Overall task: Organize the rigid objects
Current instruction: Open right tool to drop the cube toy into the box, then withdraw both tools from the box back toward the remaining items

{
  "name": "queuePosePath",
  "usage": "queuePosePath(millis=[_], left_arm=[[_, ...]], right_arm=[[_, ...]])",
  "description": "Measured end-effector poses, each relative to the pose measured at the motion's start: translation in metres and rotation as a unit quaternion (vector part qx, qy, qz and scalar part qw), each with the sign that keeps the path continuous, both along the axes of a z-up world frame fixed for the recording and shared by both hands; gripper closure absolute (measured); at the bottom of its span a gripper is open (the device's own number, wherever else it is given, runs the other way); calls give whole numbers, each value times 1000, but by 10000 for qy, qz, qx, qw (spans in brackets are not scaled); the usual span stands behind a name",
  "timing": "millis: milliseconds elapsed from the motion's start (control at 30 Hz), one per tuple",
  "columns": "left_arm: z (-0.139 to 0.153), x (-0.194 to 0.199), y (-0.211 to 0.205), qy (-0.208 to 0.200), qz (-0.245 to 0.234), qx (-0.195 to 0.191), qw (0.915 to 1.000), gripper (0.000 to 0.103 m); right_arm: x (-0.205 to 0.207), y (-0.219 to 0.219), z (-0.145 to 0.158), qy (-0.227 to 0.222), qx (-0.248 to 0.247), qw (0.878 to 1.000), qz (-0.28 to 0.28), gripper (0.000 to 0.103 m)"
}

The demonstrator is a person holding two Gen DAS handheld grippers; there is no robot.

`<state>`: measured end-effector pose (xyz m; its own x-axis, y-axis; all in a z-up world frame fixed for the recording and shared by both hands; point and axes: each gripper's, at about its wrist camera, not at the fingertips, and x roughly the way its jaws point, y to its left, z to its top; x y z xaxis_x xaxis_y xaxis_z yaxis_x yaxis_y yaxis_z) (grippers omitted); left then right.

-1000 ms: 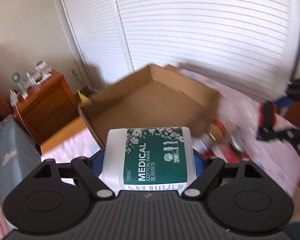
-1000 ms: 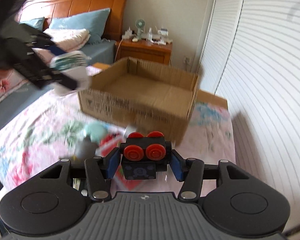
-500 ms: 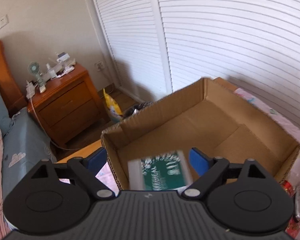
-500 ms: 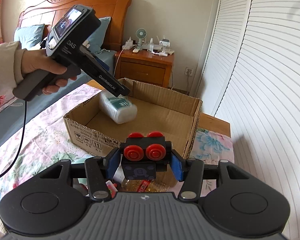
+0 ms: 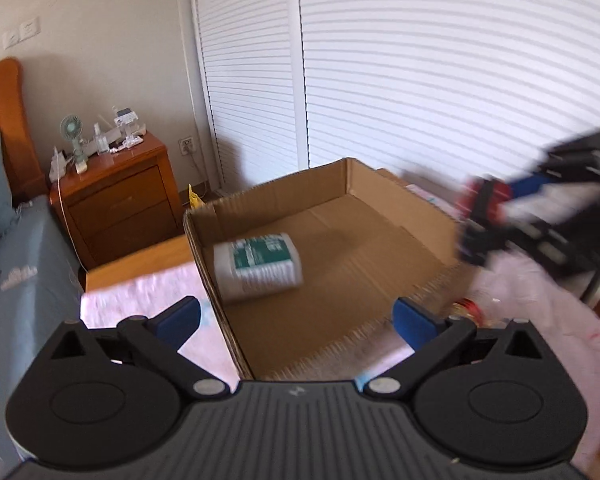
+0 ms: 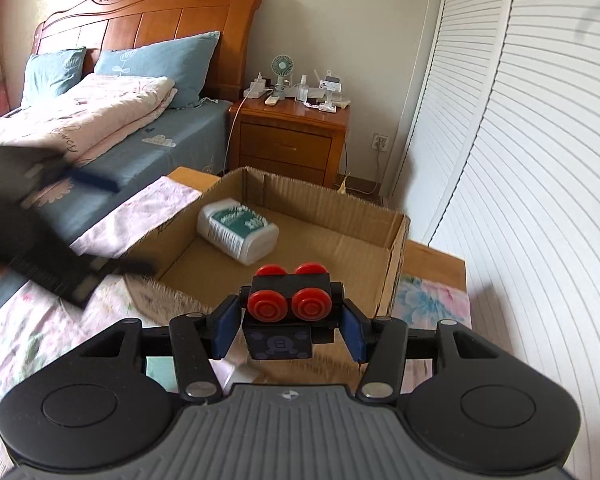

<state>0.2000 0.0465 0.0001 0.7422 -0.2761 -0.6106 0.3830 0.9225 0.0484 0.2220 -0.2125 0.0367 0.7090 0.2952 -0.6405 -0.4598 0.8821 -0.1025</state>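
Box: an open, shallow brown corrugated-cardboard box (image 6: pixel 396 236) sits on a worktop covered with a pale pink floral cloth (image 6: pixel 140 212); flaps are up, and the inner floor is mostly bare cardboard.
Box contents: one white plastic tub of cotton swabs with a dark green label (image 6: pixel 238 230) lies on its side on the box floor, near the corner on the bed side; in the left wrist view the same tub (image 5: pixel 258 266) rests close to the box's left wall, slightly blurred.
Left tongs: the left tongs (image 5: pixel 296 320) are spread wide with nothing between the blue pads (image 5: pixel 178 318); they hang over the near edge of the box, apart from the tub. In the right wrist view they are only a dark blurred shape (image 6: pixel 40 240) at the box's left side.
Right tongs: the right tongs (image 6: pixel 286 326) are clamped on a small black block-shaped toy with two round red knobs on its front (image 6: pixel 286 312), blue pads pressing both of its sides; the toy is held above the near wall of the box, outside the box floor.
Outside the box: small items lie on the cloth just below the right tongs, too hidden to identify.
Surroundings: a wooden nightstand (image 6: pixel 290 140) with a small green desk fan (image 6: pixel 282 70) stands beyond the box, beside a bed with blue pillows (image 6: pixel 160 62); white louvred wardrobe doors (image 6: pixel 540 160) fill the right side.
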Motion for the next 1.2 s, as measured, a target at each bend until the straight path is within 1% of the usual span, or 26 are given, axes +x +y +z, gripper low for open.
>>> queuePosePath(millis=[67,167,233,400,500,567,633,733,867,1000,1200], left_arm=[[-3,-17,5,-82,195,-105,9997,1],[-9,-31,8,-96,489,41,9987,1],[-12,-39,11,-84,655,53,9978,1],[-18,-54,16,25,785,-141,9968,1],[-20,-62,13,-138,883,-56,9960,1],[-20,-64,11,-201,870,-9,9960,1],[-19,-66,11,-204,854,-36,9961,1],[-19,-67,11,-181,801,-81,9966,1],[-20,-69,8,-125,753,-100,9970,1],[-20,-74,6,-112,709,-128,9973,1],[-20,-83,2,-72,703,-65,9975,1]], right_arm=[[14,6,3,24,5,10000,13,45],[38,15,4,63,-36,10000,18,45],[56,21,3,131,-49,9999,18,45],[100,33,-4,262,-115,9995,-114,45],[120,36,-11,314,-145,9992,-216,44],[125,37,-15,306,-201,9990,-274,36],[122,33,-16,303,-114,9990,-319,8],[109,24,-10,223,108,9993,-287,0],[91,14,-3,236,222,9991,-277,0],[66,8,1,170,161,9995,-198,0],[28,-8,-8,227,208,9994,-152,0]])
